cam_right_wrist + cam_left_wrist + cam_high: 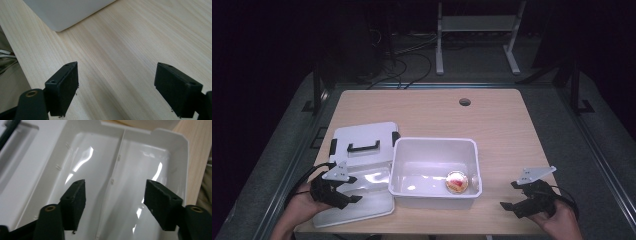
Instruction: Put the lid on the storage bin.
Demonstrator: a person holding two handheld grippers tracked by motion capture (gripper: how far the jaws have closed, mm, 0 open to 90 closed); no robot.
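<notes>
A white plastic bin (398, 170) stands at the middle of the wooden table. Inside it, near its front right corner, lies a small round container (457, 182) with red and orange contents. A white lid (362, 135) with a black handle (363, 147) lies flat against the bin's left side. My left gripper (353, 190) hovers over the lid's glossy near half (100, 170); its jaws stand open with a thin moulded rib (113, 177) running between them (117, 200). My right gripper (510, 195) is open over bare wood (116, 87), to the right of the bin (65, 12).
The table's front edge runs just below both hands. A round cable hole (464, 102) sits at the far side of the tabletop. Bare wood lies behind and to the right of the bin. White frame legs (439, 45) stand on the dark floor beyond the table.
</notes>
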